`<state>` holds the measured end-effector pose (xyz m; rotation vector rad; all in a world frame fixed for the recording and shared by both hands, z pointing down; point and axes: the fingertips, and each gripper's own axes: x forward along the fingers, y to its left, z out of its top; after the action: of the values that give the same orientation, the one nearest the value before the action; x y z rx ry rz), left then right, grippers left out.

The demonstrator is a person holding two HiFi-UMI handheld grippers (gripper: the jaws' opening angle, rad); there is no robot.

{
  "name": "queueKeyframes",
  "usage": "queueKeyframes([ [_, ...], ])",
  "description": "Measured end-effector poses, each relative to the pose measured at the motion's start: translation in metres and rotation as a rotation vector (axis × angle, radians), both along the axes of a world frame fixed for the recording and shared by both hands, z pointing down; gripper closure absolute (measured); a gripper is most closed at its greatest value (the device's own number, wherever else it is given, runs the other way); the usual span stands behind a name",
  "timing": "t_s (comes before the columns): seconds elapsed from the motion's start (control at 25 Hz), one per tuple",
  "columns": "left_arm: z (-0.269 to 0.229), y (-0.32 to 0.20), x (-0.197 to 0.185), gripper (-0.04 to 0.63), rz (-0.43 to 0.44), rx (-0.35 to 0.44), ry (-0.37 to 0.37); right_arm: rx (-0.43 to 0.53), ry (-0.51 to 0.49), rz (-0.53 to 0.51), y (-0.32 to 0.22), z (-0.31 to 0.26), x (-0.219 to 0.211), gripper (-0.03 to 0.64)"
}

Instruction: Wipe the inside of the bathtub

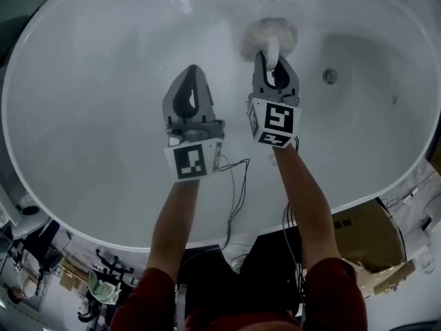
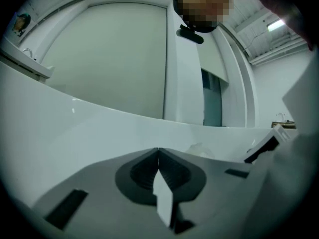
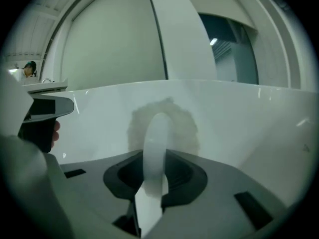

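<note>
White bathtub [image 1: 83, 129], fluffy sponge [image 1: 269, 32] inside at twelve o'clock, handle [image 1: 273, 49] pinched by right gripper [image 1: 273, 59] (left gripper [image 1: 193, 71] empty, jaws pressed together).

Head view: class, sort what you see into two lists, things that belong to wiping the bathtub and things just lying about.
For the job:
- bathtub
- scrubber, fluffy, against the tub's inside
- right gripper, shut on the scrubber's white handle
- left gripper, shut and empty, over the tub

Lying about:
- cardboard box outside the tub
- clutter on the floor
</note>
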<state>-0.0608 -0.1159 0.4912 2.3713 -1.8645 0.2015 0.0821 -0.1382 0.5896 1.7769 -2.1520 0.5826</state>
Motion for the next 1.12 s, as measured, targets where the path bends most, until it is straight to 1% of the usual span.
queueKeyframes([
  [0.08, -0.004, -0.002, 0.046, 0.580, 0.036, 0.003, 0.003, 0.010, 0.003, 0.061, 0.008, -0.009, 0.050, 0.523],
  [0.2, -0.011, -0.006, 0.101, 0.580, 0.087, -0.001, 0.012, 0.016, 0.012, 0.138, 0.019, -0.020, 0.107, 0.523],
  [0.4, -0.009, -0.014, 0.192, 0.580, 0.173, -0.006, 0.013, 0.030, 0.048, 0.219, 0.029, -0.028, 0.196, 0.523],
  [0.56, -0.001, -0.022, 0.253, 0.580, 0.230, -0.010, 0.023, 0.029, 0.076, 0.283, 0.028, -0.022, 0.260, 0.523],
  [0.68, 0.006, -0.028, 0.290, 0.580, 0.265, -0.015, 0.031, 0.015, 0.093, 0.325, 0.021, -0.009, 0.301, 0.523],
  [0.76, 0.010, -0.032, 0.311, 0.578, 0.284, -0.017, 0.033, 0.010, 0.102, 0.338, 0.012, 0.001, 0.324, 0.523],
  [0.84, 0.013, -0.037, 0.332, 0.580, 0.293, -0.029, 0.052, 0.010, 0.106, 0.342, 0.000, 0.013, 0.342, 0.523],
  [0.96, 0.022, -0.044, 0.353, 0.580, 0.302, -0.031, 0.057, 0.004, 0.121, 0.335, -0.020, 0.034, 0.362, 0.523],
  [1.12, 0.037, -0.049, 0.370, 0.580, 0.313, -0.039, 0.054, 0.002, 0.151, 0.331, -0.051, 0.057, 0.382, 0.523],
])
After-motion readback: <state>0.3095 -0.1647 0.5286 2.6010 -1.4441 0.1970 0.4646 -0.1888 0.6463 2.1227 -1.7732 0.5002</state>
